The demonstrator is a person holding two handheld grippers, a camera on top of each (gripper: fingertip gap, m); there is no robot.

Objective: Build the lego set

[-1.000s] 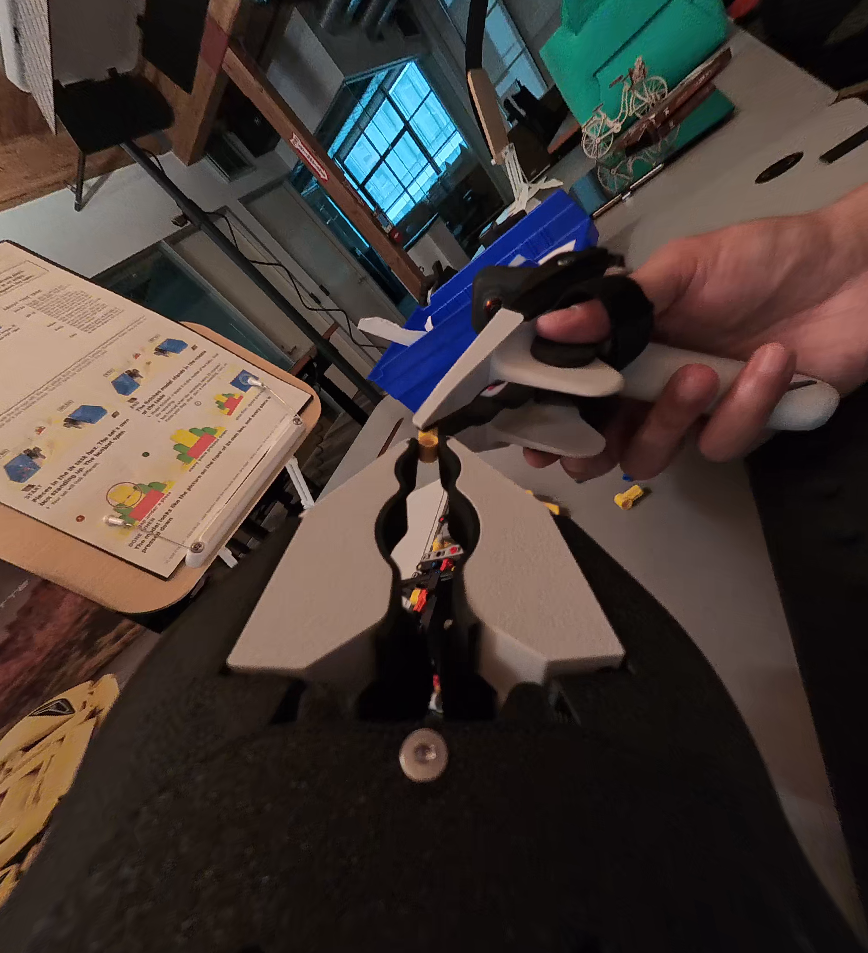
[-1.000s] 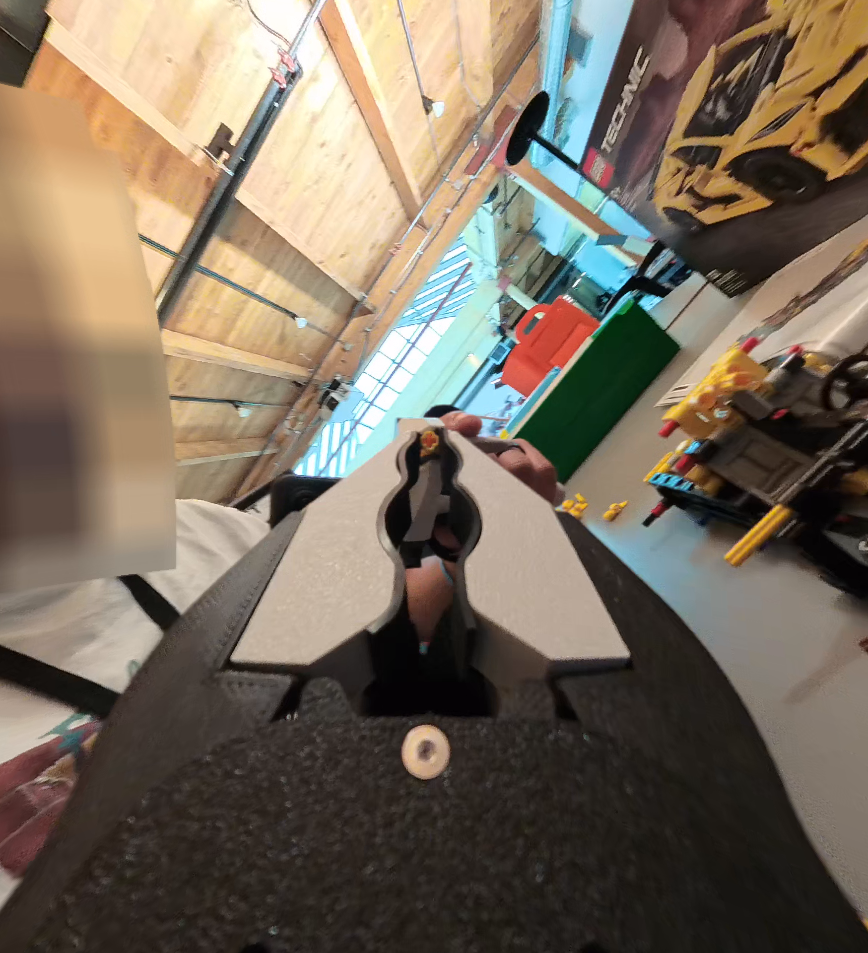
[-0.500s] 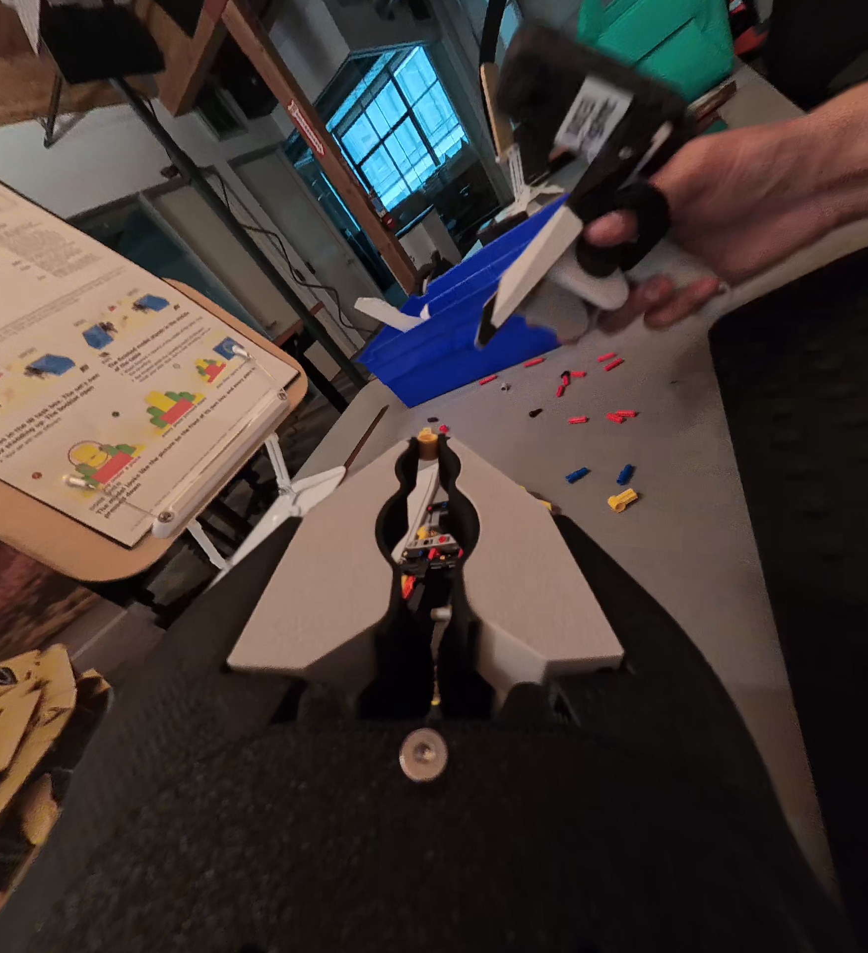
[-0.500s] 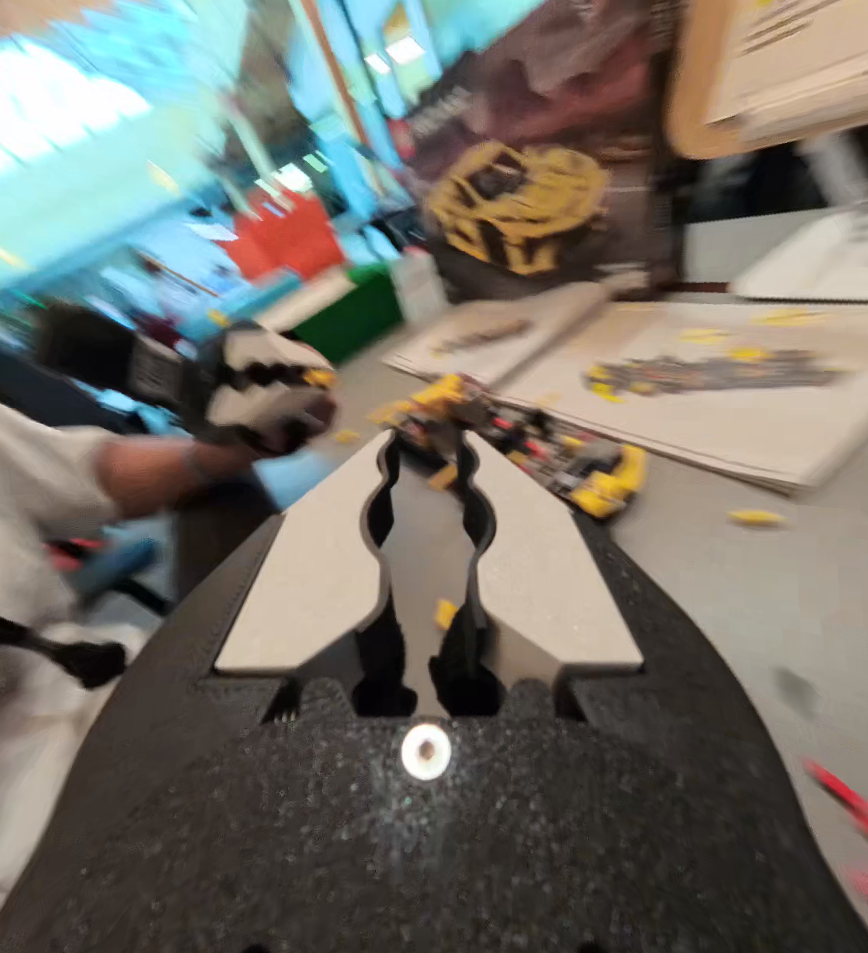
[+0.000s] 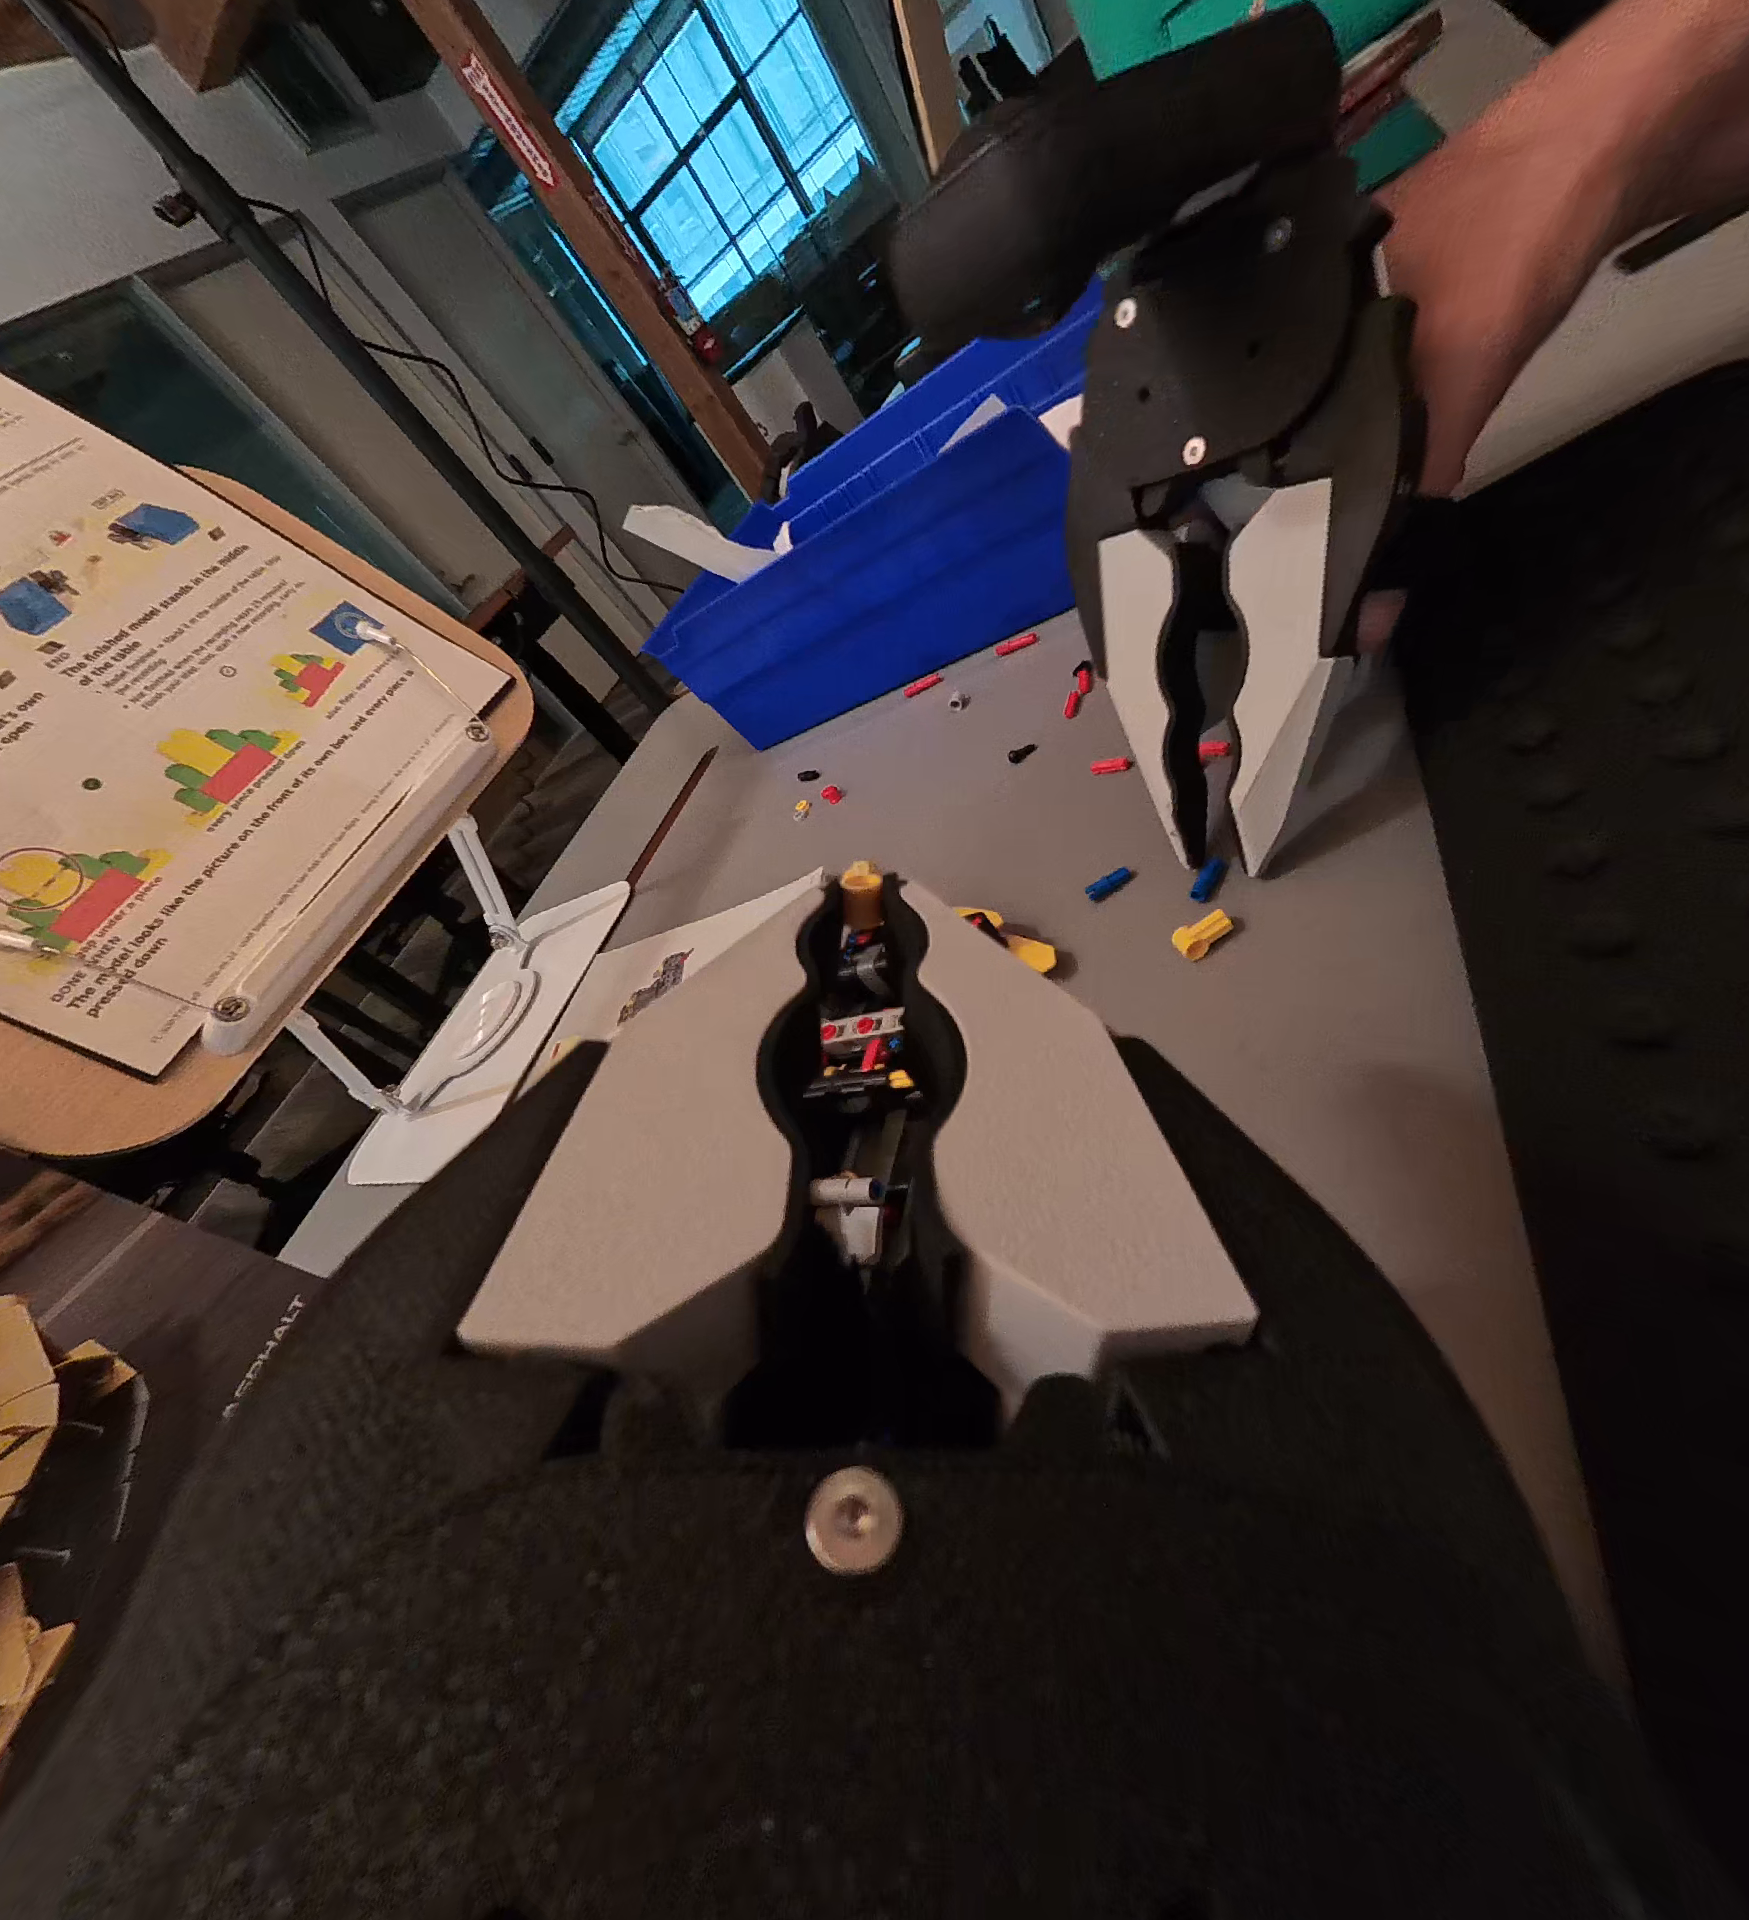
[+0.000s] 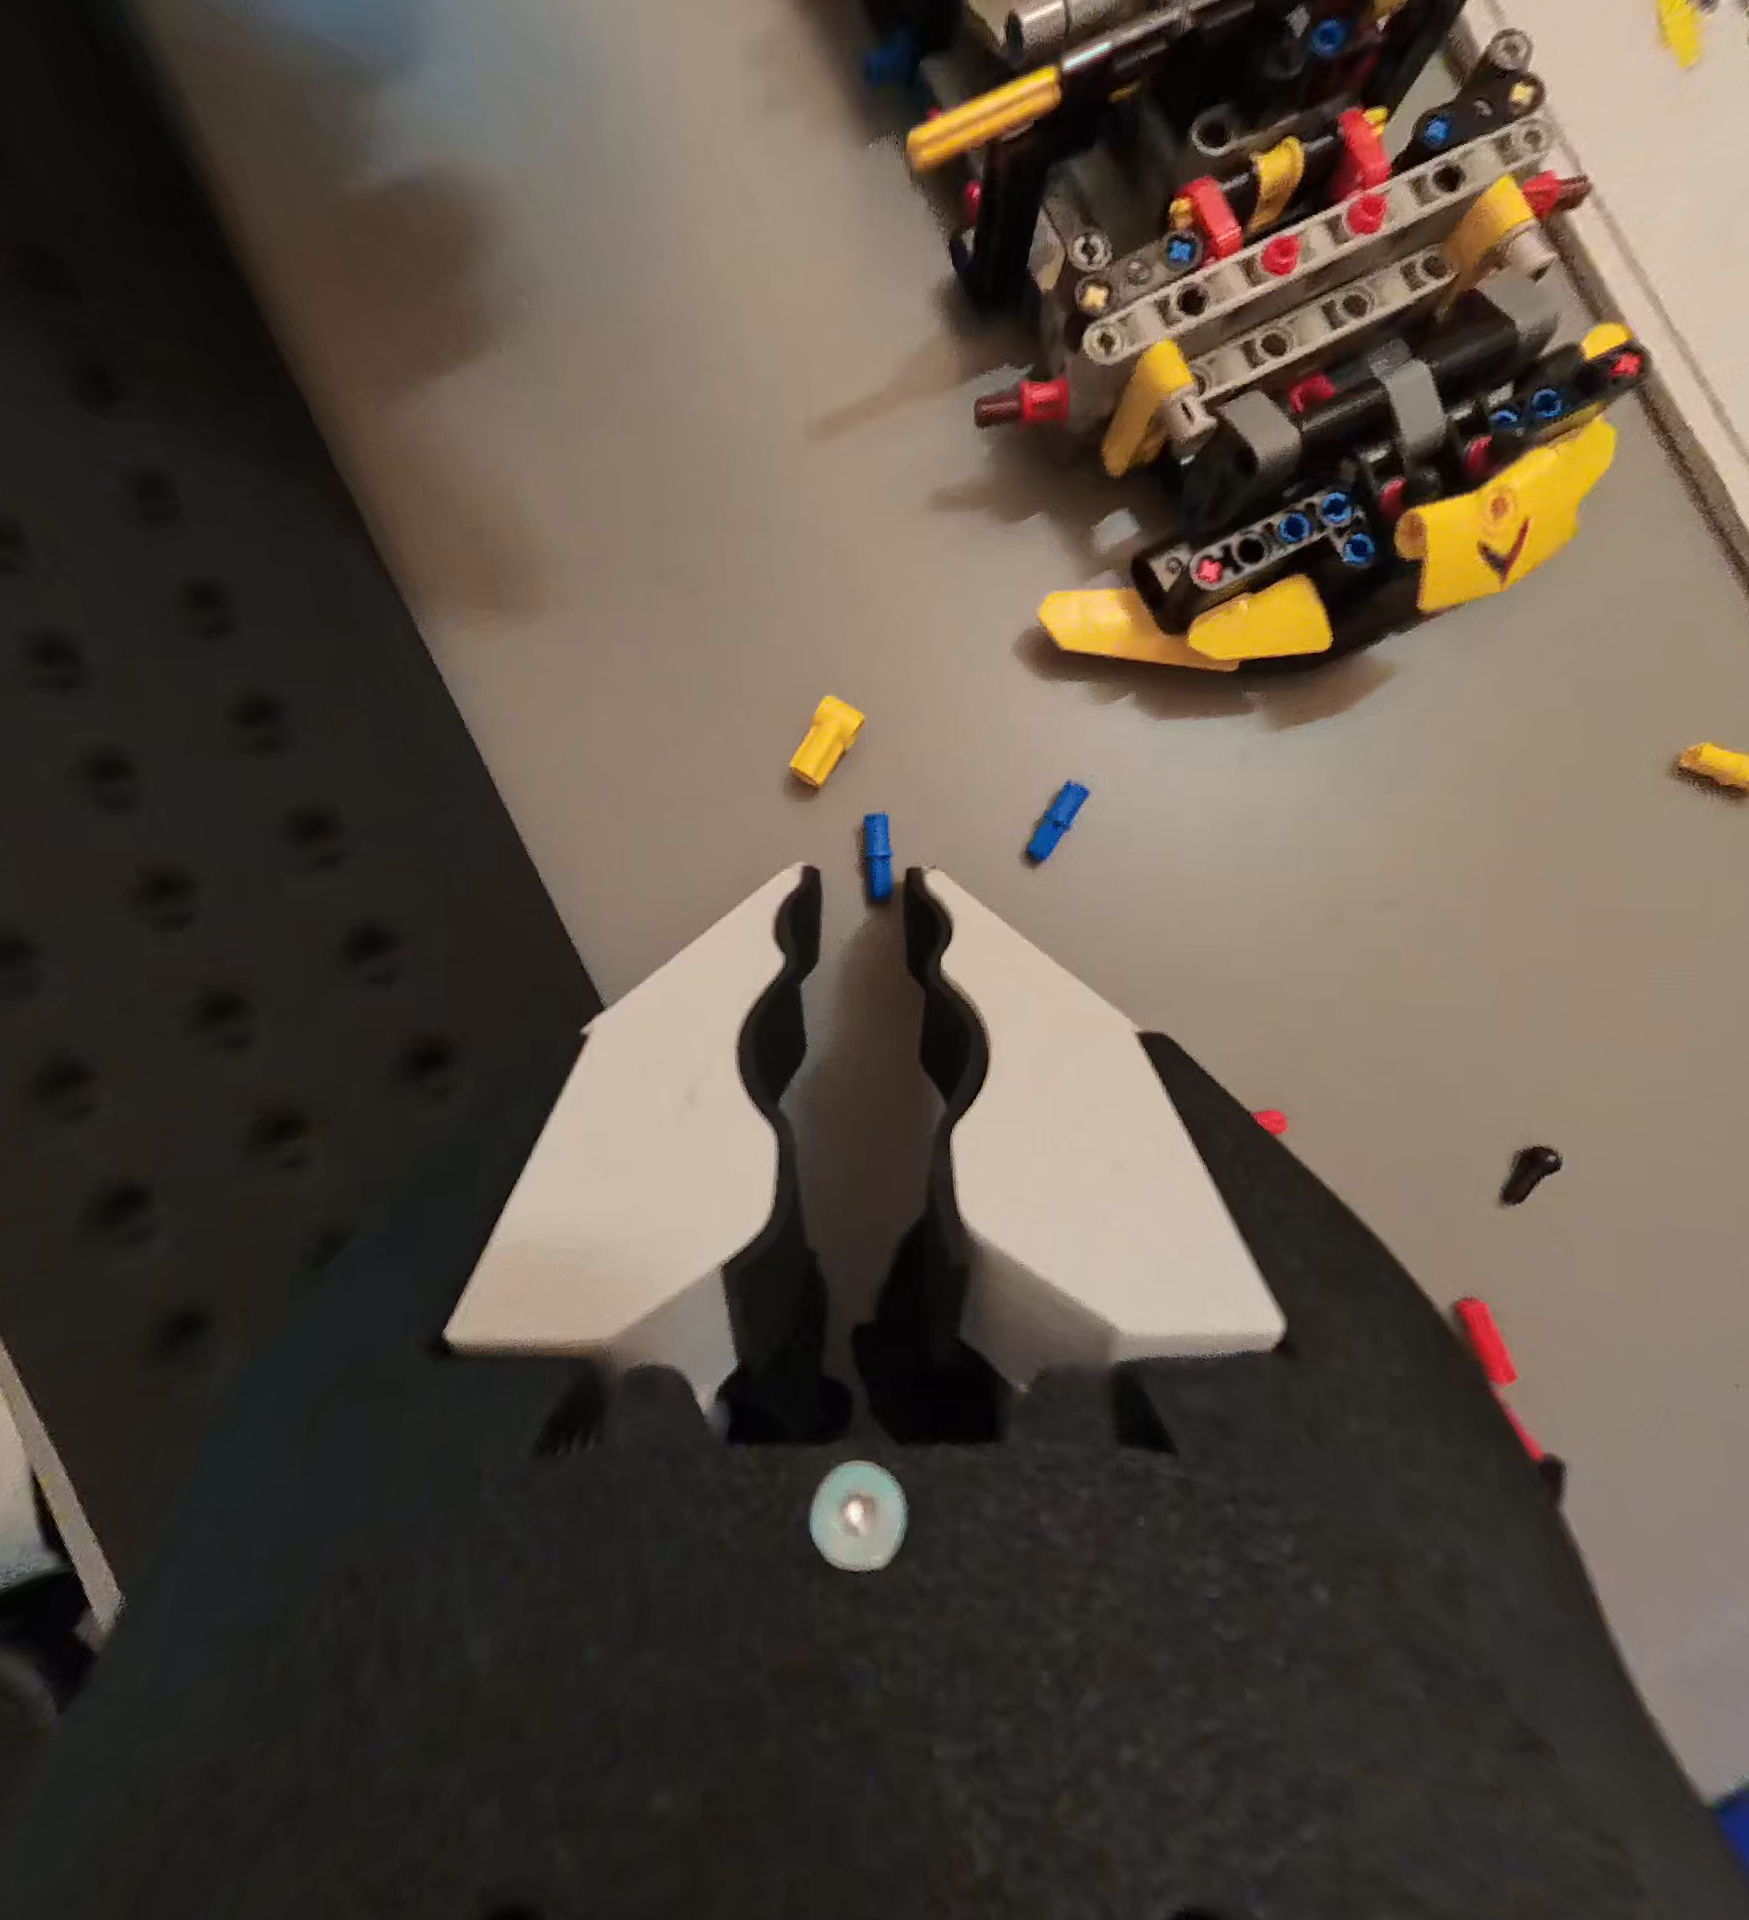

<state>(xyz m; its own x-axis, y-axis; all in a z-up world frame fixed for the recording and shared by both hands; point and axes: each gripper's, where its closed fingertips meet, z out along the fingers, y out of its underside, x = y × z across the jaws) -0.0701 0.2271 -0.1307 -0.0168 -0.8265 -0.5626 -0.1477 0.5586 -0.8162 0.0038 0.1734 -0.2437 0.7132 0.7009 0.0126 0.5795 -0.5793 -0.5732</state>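
My left gripper (image 5: 859,881) is shut on a small orange pin (image 5: 862,898) and holds it above the grey table. The part-built yellow and black lego car (image 6: 1317,395) shows through the left fingers' gap (image 5: 862,1039). My right gripper (image 6: 862,878) is open and points down at the table. Its tips straddle a blue pin (image 6: 877,854) without closing on it. The left wrist view shows the right gripper (image 5: 1213,862) upright over that blue pin (image 5: 1205,880). A second blue pin (image 6: 1057,821) and a yellow connector (image 6: 825,740) lie close by.
Red pins (image 5: 1015,644) and a black pin (image 6: 1530,1172) lie scattered on the table. A blue bin (image 5: 880,582) stands at the back. An instruction board (image 5: 174,748) on a stand is at left. A black mat (image 6: 122,727) borders the table. A booklet (image 6: 1743,312) lies beside the car. My right fingertips sit around 15 centimetres from my left ones.
The right gripper left the left gripper's tip, swung down to the table, opened and now stands over a blue pin. The left gripper still holds the orange pin.
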